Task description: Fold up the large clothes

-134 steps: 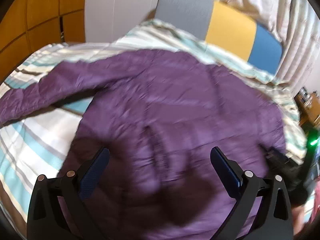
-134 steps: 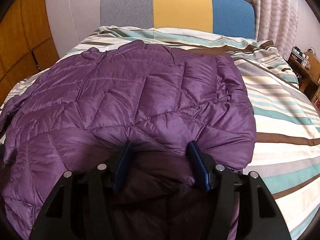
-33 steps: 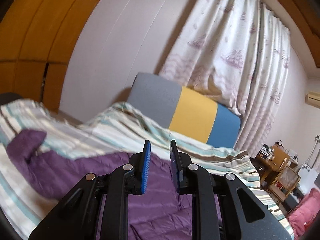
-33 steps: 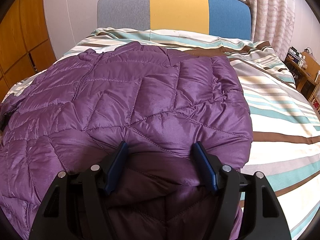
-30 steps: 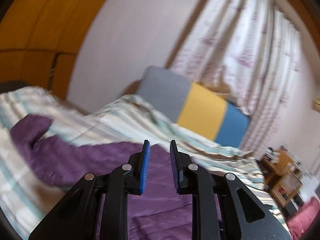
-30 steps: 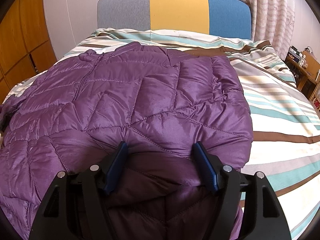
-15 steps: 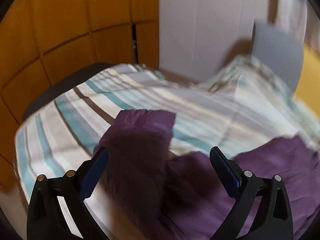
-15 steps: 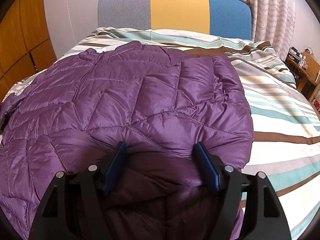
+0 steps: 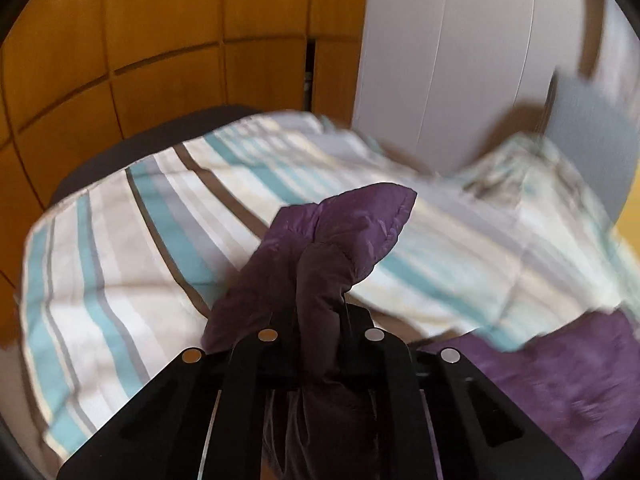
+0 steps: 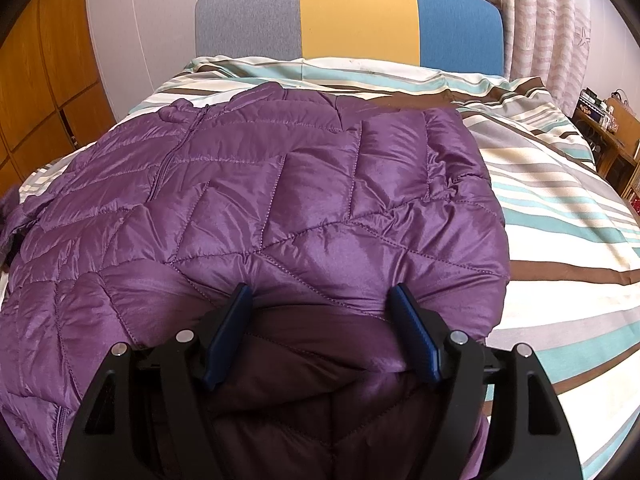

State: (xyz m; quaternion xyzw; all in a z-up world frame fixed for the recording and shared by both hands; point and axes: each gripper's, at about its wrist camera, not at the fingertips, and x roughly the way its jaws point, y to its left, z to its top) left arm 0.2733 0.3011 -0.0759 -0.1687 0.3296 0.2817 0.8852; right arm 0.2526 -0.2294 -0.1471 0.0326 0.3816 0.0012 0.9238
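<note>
A purple quilted puffer jacket lies spread on the striped bed cover, collar toward the headboard. My right gripper rests at the near hem with its jaws wide. The dark lining lies slack between its blue fingers, and the puffy edge bulges over their tips. In the left wrist view my left gripper is shut on the jacket's sleeve. The cuff end sticks up beyond the fingers, which the fabric hides. Part of the jacket body shows at lower right.
A grey, yellow and blue headboard closes the far end of the bed. Wooden wardrobe doors stand along the left side, close to the bed's edge. A patterned curtain and a cluttered wooden shelf are on the right.
My left gripper swung down from facing the room toward the sleeve end, stood wide open over it half a second ago, and has closed on it. The right gripper and the jacket body have not moved.
</note>
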